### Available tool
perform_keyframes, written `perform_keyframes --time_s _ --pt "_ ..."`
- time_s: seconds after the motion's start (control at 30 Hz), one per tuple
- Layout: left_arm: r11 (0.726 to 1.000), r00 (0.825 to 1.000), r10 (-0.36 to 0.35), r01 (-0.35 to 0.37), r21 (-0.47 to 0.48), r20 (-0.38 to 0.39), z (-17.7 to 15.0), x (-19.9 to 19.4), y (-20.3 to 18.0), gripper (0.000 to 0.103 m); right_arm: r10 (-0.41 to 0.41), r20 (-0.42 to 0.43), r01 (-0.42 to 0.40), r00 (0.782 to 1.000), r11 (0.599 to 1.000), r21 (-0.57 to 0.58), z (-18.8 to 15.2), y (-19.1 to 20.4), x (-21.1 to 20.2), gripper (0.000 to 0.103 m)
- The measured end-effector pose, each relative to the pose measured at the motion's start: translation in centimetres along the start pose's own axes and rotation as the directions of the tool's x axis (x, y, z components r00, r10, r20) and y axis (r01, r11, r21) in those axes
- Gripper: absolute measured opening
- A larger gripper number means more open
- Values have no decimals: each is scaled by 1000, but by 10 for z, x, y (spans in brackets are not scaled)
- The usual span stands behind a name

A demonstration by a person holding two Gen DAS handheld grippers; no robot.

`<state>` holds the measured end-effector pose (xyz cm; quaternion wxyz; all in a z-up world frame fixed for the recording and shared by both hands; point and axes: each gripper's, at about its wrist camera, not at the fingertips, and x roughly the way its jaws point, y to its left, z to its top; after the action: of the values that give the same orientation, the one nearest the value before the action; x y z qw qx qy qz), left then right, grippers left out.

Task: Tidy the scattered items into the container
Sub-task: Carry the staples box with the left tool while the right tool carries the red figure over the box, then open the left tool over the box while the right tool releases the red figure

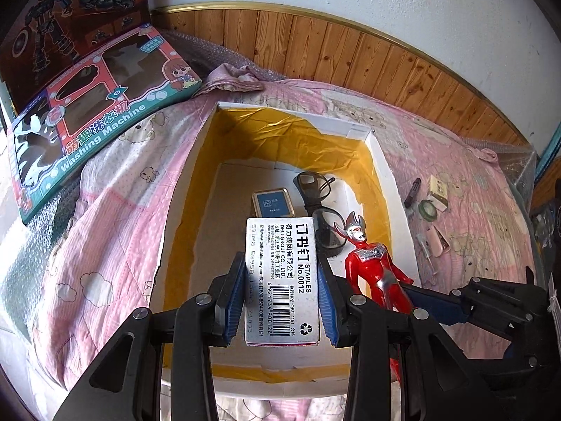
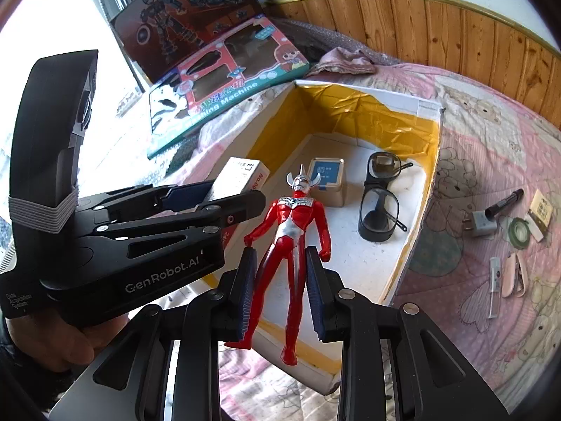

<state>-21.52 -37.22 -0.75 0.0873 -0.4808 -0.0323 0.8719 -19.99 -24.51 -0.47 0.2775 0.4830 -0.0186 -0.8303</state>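
My left gripper is clamped on the staples box, blue pads pressing its two long sides, and I hold it over the open container. My right gripper has its pads closed against the legs of the red figure, which hangs over the near part of the same container. Inside, on the white floor, lie a small blue-topped tin and a pair of safety glasses.

I judge the biggest risk to be the two grippers fouling each other: they are close together over the near rim, and a careless turn could knock the figure or the box out of line. The figure is held only at its thin legs, so it could swing or slip through the pads if I tilt. If I let the staples box go from this height, it may land on the tin or the glasses, or tip against the rim and fall on the pink quilt.

Still out on the quilt to the right are a dark pen-like stick, a white plug, a roll of green tape, a small card box and a pinkish case; a thin white item beside it I cannot identify. The container's near wall is hidden behind my grippers, and how deep it is I cannot tell.
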Motion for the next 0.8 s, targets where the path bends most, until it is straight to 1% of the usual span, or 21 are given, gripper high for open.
perform_keyframes --time_s 0.17,0.37,0.53,0.63,0.67,0.7,0.8 --pt "998 999 41 -40 38 -30 -2 13 0 39 -30 -33 29 999 999 -35 1 -1 13 29" --pt "997 996 64 -60 58 -64 -3 27 0 39 -28 -65 25 998 999 -40 1 -3 26 29" --pt "996 994 75 -71 48 -79 -4 34 4 39 -20 -70 18 997 999 -31 -1 -7 28 31" --pt "997 993 76 -74 23 -94 -5 36 8 40 -8 -61 7 998 1000 -16 -2 -9 25 32" --pt "997 992 77 -76 12 -97 -5 36 11 43 -8 -56 7 998 1000 -11 -2 -10 24 33" --pt "997 992 79 -79 3 -97 -6 35 12 49 -7 -51 7 999 1000 -5 -3 -12 21 33" --pt "996 992 87 -89 -23 -86 -5 27 19 50 4 -36 -4 999 1000 10 -4 -15 12 33"
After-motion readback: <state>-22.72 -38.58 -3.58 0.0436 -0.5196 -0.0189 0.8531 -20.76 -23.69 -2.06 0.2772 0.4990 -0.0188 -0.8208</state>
